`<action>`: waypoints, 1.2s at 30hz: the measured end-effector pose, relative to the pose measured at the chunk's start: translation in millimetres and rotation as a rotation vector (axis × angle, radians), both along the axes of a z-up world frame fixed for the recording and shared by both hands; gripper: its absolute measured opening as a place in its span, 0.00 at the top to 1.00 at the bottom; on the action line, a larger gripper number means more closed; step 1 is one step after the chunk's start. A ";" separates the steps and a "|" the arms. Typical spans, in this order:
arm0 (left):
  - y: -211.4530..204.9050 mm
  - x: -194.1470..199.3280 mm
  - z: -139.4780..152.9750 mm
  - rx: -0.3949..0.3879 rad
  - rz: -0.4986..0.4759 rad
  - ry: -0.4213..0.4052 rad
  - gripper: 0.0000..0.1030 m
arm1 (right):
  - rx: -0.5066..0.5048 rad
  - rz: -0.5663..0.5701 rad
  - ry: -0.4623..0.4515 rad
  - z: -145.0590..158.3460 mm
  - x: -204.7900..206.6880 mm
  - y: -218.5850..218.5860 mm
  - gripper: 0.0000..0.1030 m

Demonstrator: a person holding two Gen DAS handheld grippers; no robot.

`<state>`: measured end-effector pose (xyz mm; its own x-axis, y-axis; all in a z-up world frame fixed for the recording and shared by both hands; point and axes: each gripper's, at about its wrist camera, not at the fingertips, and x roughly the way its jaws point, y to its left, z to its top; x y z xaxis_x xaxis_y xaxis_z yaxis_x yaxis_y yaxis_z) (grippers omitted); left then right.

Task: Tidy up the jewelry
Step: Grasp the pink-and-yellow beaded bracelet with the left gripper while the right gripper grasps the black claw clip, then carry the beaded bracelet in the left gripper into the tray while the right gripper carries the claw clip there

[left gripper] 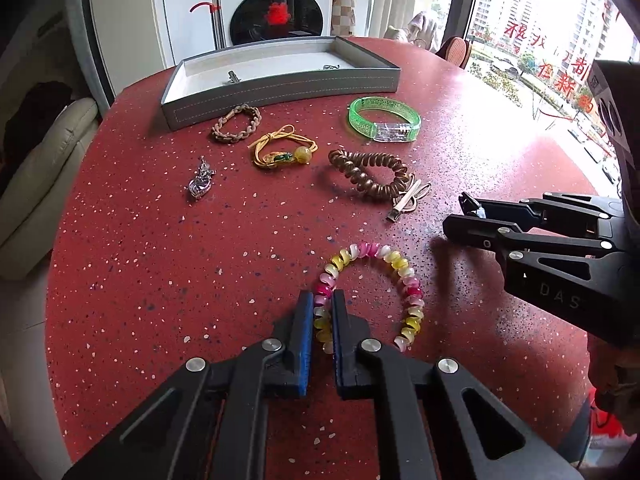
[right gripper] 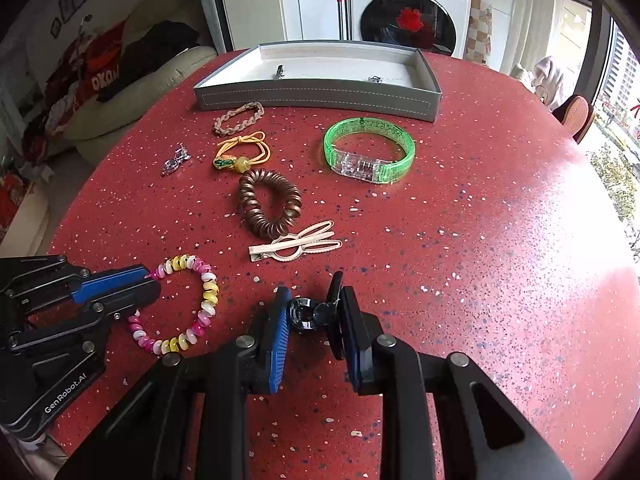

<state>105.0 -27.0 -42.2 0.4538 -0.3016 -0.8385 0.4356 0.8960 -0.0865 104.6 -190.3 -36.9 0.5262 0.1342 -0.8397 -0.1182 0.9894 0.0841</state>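
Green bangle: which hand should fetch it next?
Neither is free: the left tongs grip the pastel spiral bracelet, the right tongs a dark clip. Once emptied, probably right; the green bangle lies on its side.

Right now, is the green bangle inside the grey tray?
No, the green bangle lies on the red table, in front of the grey tray, outside its wall.

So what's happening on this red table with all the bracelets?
A person is sorting jewelry with two hand-held grippers. The left gripper has its jaws closed on a pink, yellow and white coil bracelet; the right gripper is clamped on a small dark clip. Both pieces are still down at the table. The green bangle, brown coil and others wait in front of the grey tray.
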 end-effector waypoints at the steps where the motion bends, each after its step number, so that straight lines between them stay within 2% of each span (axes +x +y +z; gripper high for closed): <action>1: 2.5 0.1 1.0 -0.020 0.005 0.005 0.74 | 0.004 -0.007 -0.001 0.7 -0.3 -1.8 0.74; 10: 11.3 0.8 12.6 -0.080 0.022 0.002 0.74 | 0.057 -0.047 -0.009 8.9 -4.1 -12.8 0.74; 20: 20.3 10.6 38.6 -0.145 0.023 -0.029 0.74 | 0.091 -0.069 -0.020 21.2 -2.4 -19.3 0.74; 29: 30.9 38.0 60.9 -0.196 0.049 -0.051 0.74 | 0.120 -0.088 -0.051 44.0 13.6 -28.6 0.74; 36: 34.1 68.8 80.9 -0.205 0.072 -0.094 0.74 | 0.137 -0.098 -0.078 62.9 38.6 -35.6 0.74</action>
